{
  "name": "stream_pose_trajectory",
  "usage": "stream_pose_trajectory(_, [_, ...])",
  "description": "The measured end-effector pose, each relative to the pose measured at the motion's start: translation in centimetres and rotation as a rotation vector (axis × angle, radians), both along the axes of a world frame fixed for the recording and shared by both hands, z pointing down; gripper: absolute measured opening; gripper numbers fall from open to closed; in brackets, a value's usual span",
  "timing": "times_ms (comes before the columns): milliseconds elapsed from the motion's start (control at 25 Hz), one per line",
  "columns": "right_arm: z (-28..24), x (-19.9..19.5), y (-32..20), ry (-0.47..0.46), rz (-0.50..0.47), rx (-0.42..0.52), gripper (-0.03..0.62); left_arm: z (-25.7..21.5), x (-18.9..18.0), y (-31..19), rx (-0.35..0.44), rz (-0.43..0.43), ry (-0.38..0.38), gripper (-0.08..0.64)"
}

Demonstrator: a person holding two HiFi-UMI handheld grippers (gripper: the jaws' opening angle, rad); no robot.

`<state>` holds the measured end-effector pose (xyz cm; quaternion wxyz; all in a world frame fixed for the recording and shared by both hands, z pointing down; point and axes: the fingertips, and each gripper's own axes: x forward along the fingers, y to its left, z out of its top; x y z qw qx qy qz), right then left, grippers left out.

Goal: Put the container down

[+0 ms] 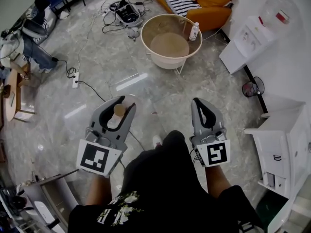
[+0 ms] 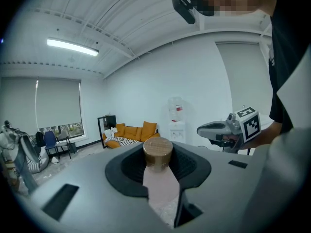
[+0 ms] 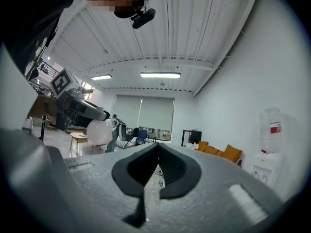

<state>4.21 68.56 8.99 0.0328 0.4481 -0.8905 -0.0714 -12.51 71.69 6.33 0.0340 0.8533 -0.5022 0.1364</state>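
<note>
The container [image 1: 119, 111] is a small pale bottle with a round brown cap [image 2: 157, 152], held upright over the marble floor. My left gripper [image 1: 121, 102] is shut on it, the jaws pressing on its neck just under the cap, and its pale body [image 2: 161, 188] runs down between them. My right gripper [image 1: 199, 104] is level beside it on the right, shut with nothing in it; its tips meet [image 3: 157, 147]. From the right gripper view, the left gripper [image 3: 73, 108] shows with a pale rounded body [image 3: 99, 132] below its tip.
Ahead stands a round beige tub-like table [image 1: 171, 57] with a white bottle [image 1: 194, 31] on its rim. An orange sofa [image 1: 214, 4] is behind it, a water dispenser [image 1: 245, 40] and white cabinet [image 1: 286, 144] on the right. Cables and a power strip [image 1: 75, 81] lie on the floor.
</note>
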Motion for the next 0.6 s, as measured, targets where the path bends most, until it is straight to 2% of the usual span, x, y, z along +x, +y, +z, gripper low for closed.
stream_pose_trajectory(280, [0.4,-2.4,-0.9,0.003,-0.01,-0.01,-0.005,0.7,-2.6,-0.4,-0.012,-0.017,0.007,0.132])
stream_pose_trajectory(600, [0.2,-3.9,-3.5,0.019,-0.014,-0.012,-0.005,0.8,-4.4,-3.0,-0.012,-0.027,0.011,0.132])
